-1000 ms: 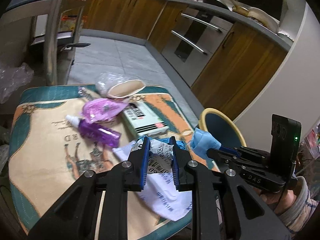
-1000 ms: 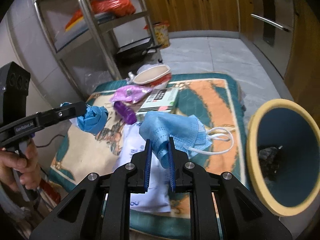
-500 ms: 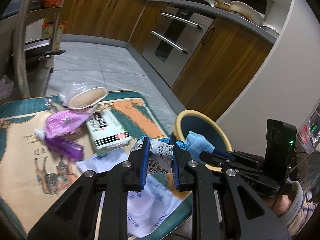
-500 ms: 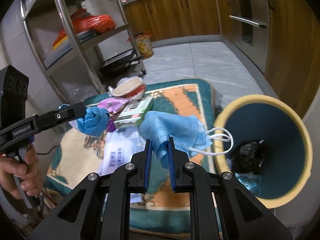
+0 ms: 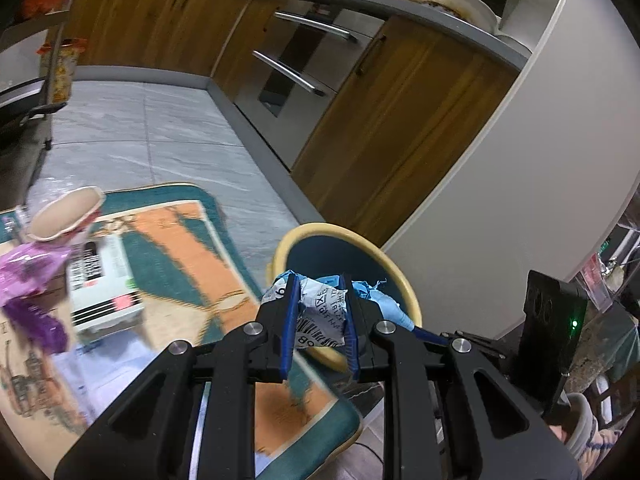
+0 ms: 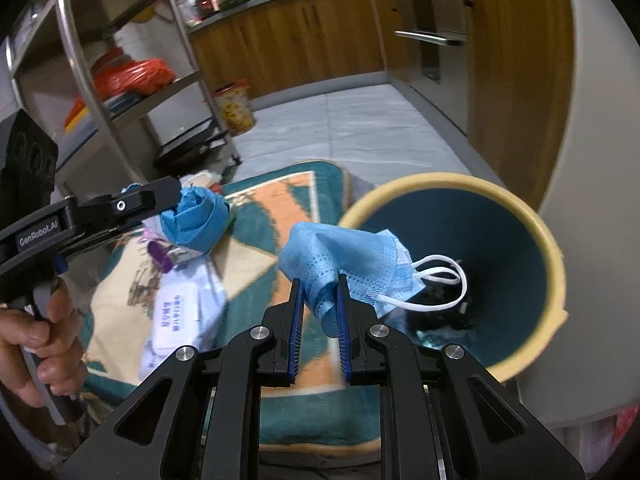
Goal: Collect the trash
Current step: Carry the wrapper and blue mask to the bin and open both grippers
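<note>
My left gripper is shut on a crumpled wad of printed paper and blue material, held just in front of the yellow-rimmed blue bin. In the right wrist view that wad hangs from the left gripper over the table, left of the bin. My right gripper is shut on a blue face mask. The mask's white ear loops dangle over the bin's mouth. Dark rubbish lies at the bin's bottom.
A table with a teal and orange cloth holds a white box, a purple bag, a bowl and a white plastic package. A metal shelf rack stands behind. Cabinets and a white wall lie beyond the bin.
Both grippers have swung right, off the table's middle toward the bin, each keeping its load. The bin now looms larger, with the mask at its mouth.
</note>
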